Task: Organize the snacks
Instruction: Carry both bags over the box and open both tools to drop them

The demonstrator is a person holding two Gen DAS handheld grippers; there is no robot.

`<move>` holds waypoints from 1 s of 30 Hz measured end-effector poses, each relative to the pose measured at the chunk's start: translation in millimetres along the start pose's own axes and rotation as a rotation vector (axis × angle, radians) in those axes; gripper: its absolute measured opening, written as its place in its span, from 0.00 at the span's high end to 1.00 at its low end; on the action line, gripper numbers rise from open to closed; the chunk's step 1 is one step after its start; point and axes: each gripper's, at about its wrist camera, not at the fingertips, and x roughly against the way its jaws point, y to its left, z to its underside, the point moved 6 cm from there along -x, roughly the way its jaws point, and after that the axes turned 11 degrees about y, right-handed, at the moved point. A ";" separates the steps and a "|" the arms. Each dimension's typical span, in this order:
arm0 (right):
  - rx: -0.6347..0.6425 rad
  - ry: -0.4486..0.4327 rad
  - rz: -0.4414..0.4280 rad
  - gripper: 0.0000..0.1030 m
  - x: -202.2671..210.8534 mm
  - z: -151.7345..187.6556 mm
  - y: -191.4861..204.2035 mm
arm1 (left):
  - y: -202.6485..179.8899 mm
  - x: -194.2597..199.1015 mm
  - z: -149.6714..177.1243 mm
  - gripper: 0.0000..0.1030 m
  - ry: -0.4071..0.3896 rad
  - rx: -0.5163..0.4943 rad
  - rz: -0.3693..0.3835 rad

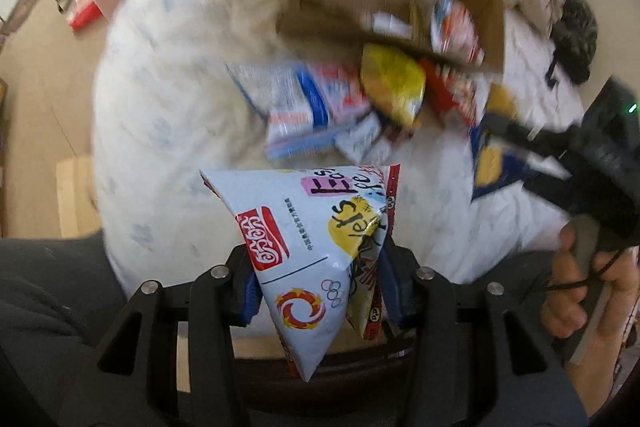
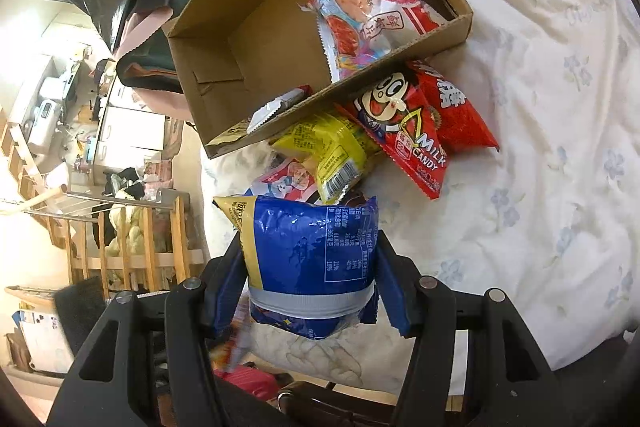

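Both sets of jaws are filled: the left by a white pyramid-shaped snack bag (image 1: 316,259), the right by a blue foil packet (image 2: 316,259). Ahead of the right jaws, a yellow packet (image 2: 336,155) and red milk-candy bags (image 2: 408,131) block the brown cardboard box (image 2: 224,39); its left interior lies bare.

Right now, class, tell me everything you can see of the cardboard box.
The cardboard box is plain brown corrugated card, open-topped, with low walls and a torn edge at its far end. It sits on the white floral bedding, apparently tilted. Inside lie a pink-and-white snack packet and a small white-ended wrapper. Its near wall overlaps the red milk candy bag and the yellow packet. Neither gripper touches it.
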 end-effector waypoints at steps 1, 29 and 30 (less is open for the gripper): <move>0.009 -0.005 0.009 0.40 1.2 1.1 1.3 | -2.1 5.4 -1.7 0.58 -0.026 -0.002 -0.006; 0.235 -0.293 0.061 0.40 69.8 -11.8 47.7 | -17.6 32.3 -84.0 0.57 -0.227 -0.067 -0.102; 0.233 -0.301 0.056 0.40 72.4 -14.0 48.0 | -18.6 34.1 -87.8 0.57 -0.233 -0.070 -0.104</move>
